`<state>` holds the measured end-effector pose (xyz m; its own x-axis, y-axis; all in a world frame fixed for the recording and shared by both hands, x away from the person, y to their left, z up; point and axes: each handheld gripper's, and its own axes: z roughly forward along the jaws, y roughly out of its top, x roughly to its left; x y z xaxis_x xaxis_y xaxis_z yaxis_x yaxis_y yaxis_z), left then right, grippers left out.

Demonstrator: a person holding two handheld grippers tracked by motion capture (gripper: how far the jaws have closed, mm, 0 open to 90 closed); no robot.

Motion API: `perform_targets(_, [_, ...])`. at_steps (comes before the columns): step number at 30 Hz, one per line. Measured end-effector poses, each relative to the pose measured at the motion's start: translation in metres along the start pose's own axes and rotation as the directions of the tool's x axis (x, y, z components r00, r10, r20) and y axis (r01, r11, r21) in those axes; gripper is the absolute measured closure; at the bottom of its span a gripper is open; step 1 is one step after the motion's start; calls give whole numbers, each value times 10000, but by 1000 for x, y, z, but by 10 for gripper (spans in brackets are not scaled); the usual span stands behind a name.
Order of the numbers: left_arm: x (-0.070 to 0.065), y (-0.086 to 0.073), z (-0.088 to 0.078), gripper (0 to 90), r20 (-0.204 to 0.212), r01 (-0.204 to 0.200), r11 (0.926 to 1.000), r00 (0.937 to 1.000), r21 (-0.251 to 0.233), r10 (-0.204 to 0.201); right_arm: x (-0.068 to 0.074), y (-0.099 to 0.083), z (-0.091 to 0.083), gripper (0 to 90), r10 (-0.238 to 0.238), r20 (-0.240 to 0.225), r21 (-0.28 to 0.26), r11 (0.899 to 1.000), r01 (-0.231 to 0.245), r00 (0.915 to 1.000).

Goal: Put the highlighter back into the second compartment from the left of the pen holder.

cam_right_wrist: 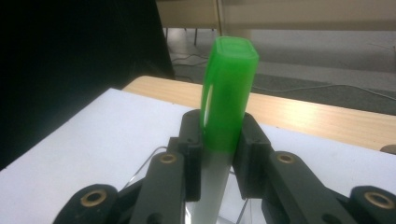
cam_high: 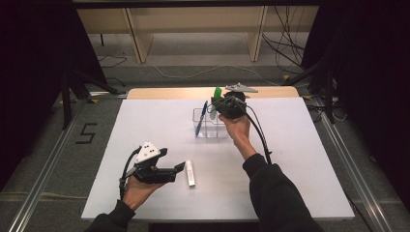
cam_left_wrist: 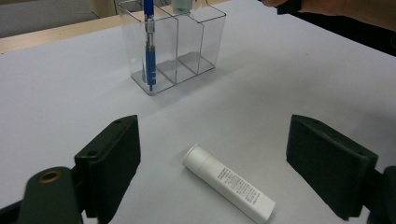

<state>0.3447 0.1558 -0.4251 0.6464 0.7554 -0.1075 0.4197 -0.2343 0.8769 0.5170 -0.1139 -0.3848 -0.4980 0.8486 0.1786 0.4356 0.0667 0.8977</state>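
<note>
My right gripper [cam_right_wrist: 218, 140] is shut on a marker with a bright green cap [cam_right_wrist: 229, 93] and a pale body, held upright. In the high view this gripper [cam_high: 231, 107] hovers over the clear plastic organizer [cam_high: 209, 126], with the green cap [cam_high: 217, 93] sticking up. A blue pen [cam_high: 201, 117] stands in the organizer's left compartment; the left gripper view shows that pen [cam_left_wrist: 150, 51] too. My left gripper [cam_high: 180, 167] is open, low over the table, pointing at a white tube [cam_high: 190, 172]. The tube [cam_left_wrist: 227, 187] lies flat between and just ahead of the wide-apart jaws, untouched.
The white tabletop [cam_high: 290, 159] has a wooden strip [cam_high: 169, 93] along its far edge. A metal rail [cam_high: 43, 183] runs along the floor at the left, and cables [cam_high: 290, 53] lie on the floor behind the table.
</note>
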Motion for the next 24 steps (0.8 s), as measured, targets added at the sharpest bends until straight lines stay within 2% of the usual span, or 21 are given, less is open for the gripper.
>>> perform_targets(5, [-1, 1, -1, 173, -31, 6, 9999, 10000, -117, -7, -1, -4, 6, 757, 114, 97, 187, 9998, -115, 9999])
perform_targets(10, [1, 1, -2, 171, -124, 94, 9996, 9999, -248, -97, 1, -7, 10, 756, 8, 170, 322, 9995, -13, 9999])
perform_targets(24, [1, 1, -2, 165, -199, 121, 9997, 9997, -202, -126, 7, -22, 22, 746, -61, 306, 763, 9971, 38, 9995])
